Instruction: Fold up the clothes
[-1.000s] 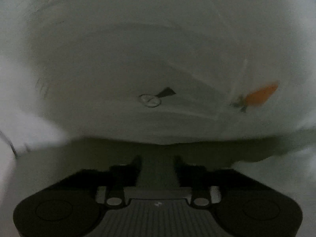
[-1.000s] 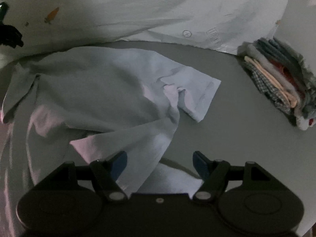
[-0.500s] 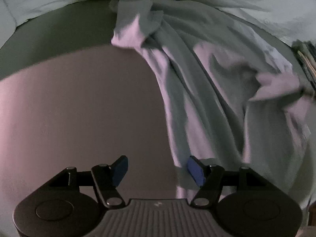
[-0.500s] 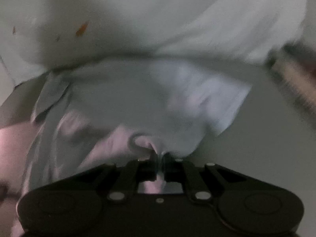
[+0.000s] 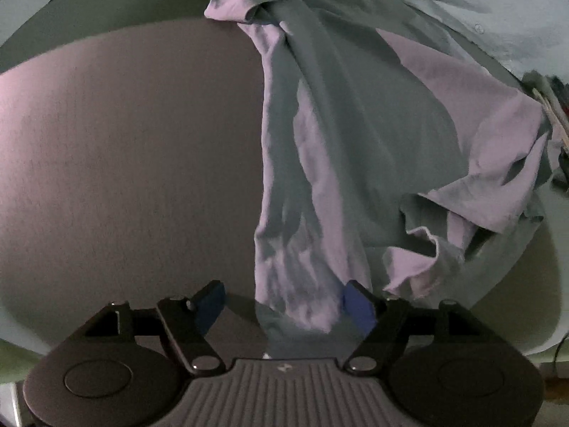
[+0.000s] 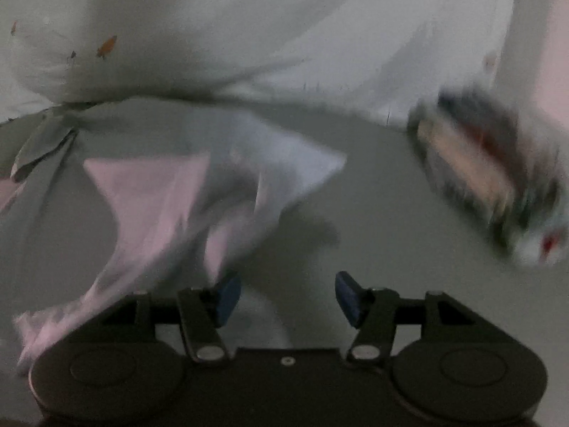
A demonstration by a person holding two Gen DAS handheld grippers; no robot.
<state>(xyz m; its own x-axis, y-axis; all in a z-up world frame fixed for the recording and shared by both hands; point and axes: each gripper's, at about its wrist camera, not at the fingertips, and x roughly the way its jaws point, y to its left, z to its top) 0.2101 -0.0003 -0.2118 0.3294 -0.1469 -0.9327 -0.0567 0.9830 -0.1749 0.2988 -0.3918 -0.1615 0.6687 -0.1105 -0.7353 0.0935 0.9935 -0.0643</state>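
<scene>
The left claw (image 5: 282, 304) is seen with its jaws spread wide, and they have just been opening further. A hanging fold of the pale shirt (image 5: 355, 135) lies between the 2 blue pads (image 5: 357, 307), against the right-hand pad and clear of the left-hand one; no squeeze on the cloth can be made out.

The shirt is spread crumpled on the grey bench (image 5: 124, 163). From the left claw it runs away as a long band toward the far edge of the bench, where a bunched end is heaped, and a wider part with a turned-up hem is spread to the right of that band. A white sheet with small printed marks (image 6: 249, 28) is seen just beyond the shirt's far end.

The right claw (image 6: 282, 299) is held over bare bench beside the shirt, with its jaws apart; they have just been opening after a closed moment. Nothing is held between its pads (image 6: 348, 299). An edge of the shirt (image 6: 199, 192) lies just left of the left-hand pad, though touch cannot be judged through the blur. A stack of folded clothes (image 6: 490, 174) is seen on the bench well to the right of the shirt, heavily blurred.
</scene>
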